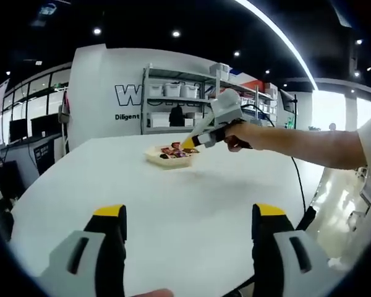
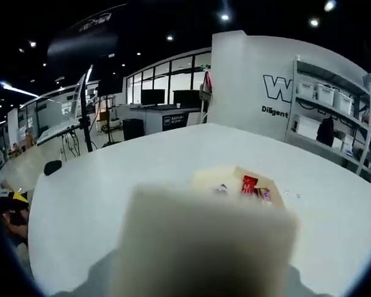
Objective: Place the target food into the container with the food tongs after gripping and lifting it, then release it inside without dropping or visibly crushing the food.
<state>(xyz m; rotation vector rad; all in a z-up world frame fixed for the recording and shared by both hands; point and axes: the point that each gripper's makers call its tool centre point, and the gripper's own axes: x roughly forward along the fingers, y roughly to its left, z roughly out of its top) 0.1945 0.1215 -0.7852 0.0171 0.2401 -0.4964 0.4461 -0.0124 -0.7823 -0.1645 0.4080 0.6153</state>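
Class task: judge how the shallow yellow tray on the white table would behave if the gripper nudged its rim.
The tray looks thin and light, so it would probably slide on the smooth table. Low and wide, it seems unlikely to tip. Its packets might shift.

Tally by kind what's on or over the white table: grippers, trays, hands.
Grippers: 2, the left gripper near the camera and the right gripper over the tray
Trays: 1, the tray holding food packets
Hands: 1, the hand
Total: 4
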